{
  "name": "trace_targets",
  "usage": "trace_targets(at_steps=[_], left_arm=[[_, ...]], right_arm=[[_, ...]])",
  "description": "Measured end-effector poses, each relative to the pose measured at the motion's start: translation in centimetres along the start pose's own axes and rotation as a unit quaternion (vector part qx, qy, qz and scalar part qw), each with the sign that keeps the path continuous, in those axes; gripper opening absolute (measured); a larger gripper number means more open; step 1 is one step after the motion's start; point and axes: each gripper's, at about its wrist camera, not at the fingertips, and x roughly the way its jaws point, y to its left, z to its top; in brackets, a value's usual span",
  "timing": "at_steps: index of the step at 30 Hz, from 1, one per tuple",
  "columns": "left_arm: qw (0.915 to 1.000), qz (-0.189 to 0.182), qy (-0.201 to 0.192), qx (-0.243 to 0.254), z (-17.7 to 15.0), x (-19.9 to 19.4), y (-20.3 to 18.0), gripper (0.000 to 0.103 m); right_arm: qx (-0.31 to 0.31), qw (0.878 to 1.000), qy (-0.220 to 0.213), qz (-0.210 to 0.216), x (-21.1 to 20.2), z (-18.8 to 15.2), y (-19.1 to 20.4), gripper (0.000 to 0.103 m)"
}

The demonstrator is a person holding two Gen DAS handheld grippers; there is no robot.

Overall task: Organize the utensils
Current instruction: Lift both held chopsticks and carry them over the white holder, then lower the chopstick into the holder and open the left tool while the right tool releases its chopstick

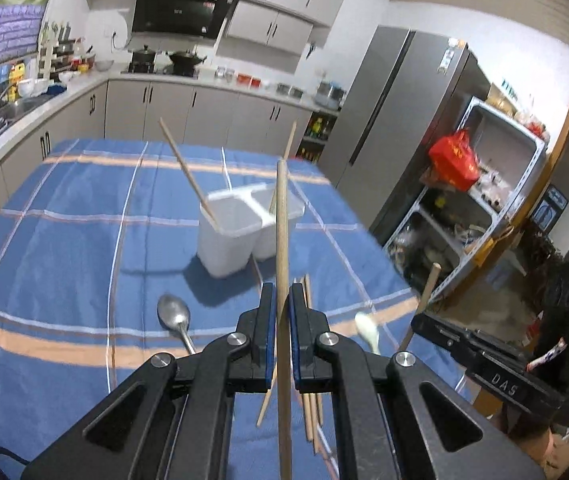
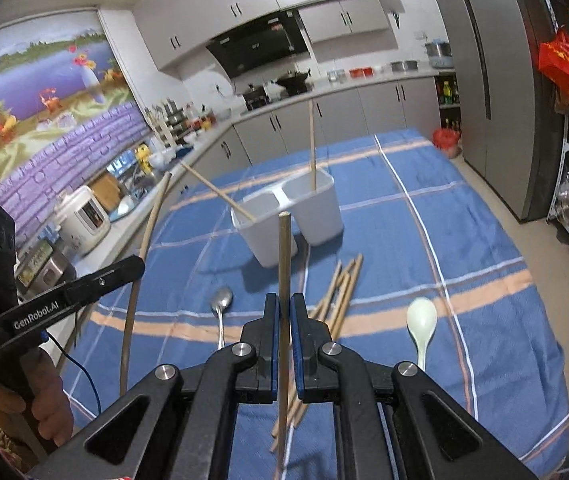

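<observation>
My left gripper (image 1: 282, 312) clamped on wooden chopstick (image 1: 282, 240), stick upright between pads. Metal spoon (image 1: 174, 314) on blue cloth (image 1: 64, 240) at 9 o'clock of it. White two-compartment holder (image 1: 236, 232) at 12 o'clock, one chopstick leaning in each side. Loose chopsticks (image 2: 340, 292) beneath. My right gripper (image 2: 284, 316) pinches second chopstick (image 2: 283, 264); white spoon (image 2: 420, 320) at 3 o'clock.

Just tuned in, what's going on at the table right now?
A person is sorting utensils with two handheld grippers. The left gripper and the right gripper are each shut on one wooden chopstick, held above the blue tablecloth. The white two-compartment holder already has a chopstick in each side. Loose chopsticks, a metal spoon and a white spoon still lie on the cloth.
</observation>
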Motion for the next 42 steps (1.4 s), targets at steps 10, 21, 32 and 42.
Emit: trace_targets(at_steps=[10, 21, 32, 42], left_arm=[[0.9967, -0.002, -0.08, -0.01, 7.7, 0.4, 0.7, 0.006], [0.9882, 0.015, -0.152, -0.013, 16.3, 7.0, 0.8, 0.006], [0.983, 0.086, -0.157, 0.043, 17.8, 17.6, 0.1, 0.006], [0.9905, 0.101, -0.088, 0.033, 13.9, 22.0, 2.2, 0.006]], right_arm=[[-0.009, 0.998, -0.055, -0.005, 0.0, 5.8, 0.5, 0.006], [-0.016, 0.993, -0.117, -0.018, 3.6, 16.8, 0.7, 0.006], [-0.013, 0.994, -0.096, -0.043, 13.7, 21.6, -1.5, 0.006], [0.017, 1.0, -0.009, -0.022, 20.0, 18.9, -4.5, 0.006]])
